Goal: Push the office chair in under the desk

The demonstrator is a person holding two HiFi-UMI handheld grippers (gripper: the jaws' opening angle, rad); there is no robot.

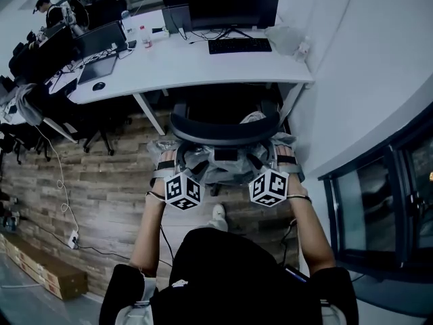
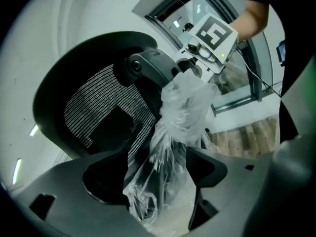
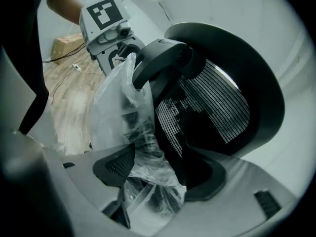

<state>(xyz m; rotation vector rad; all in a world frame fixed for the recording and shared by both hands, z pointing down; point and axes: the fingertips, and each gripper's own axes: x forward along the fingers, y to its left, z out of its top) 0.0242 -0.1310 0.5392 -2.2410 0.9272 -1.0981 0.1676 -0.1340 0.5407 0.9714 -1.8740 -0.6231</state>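
Wood-plank floor (image 1: 101,188) underfoot, white desk (image 1: 203,66) ahead against the pale wall, keyboard (image 1: 239,45) and dark monitor (image 1: 233,2) on top. Facing the back of the office chair (image 1: 223,128), already lined up with the knee gap, its curved backrest just short of the desk's near edge and the seat seemingly partway beneath. Reaching in from both flanks: left gripper (image 2: 155,177) with jaws spread wide, straddling a frame part swathed in crinkled clear plastic wrap (image 2: 182,117) without pinching it; right gripper (image 3: 160,172) likewise wide apart around the matching wrapped part on the other side, nothing clamped. Contact between pads and film: impossible to judge. Probably the moment of taking hold or bracing for the push, with the shove itself not yet finished. To do it well: close on the solid frame under the film rather than on loose plastic, likely to slip or tear; match the grip height on both sides; push level and evenly with both hands to keep the chair from swinging sideways; aim for the middle of the gap, clear of the slanted desk legs (image 1: 149,114); ease off on nearing the desk edge, sparing the armrests a knock against the underside.
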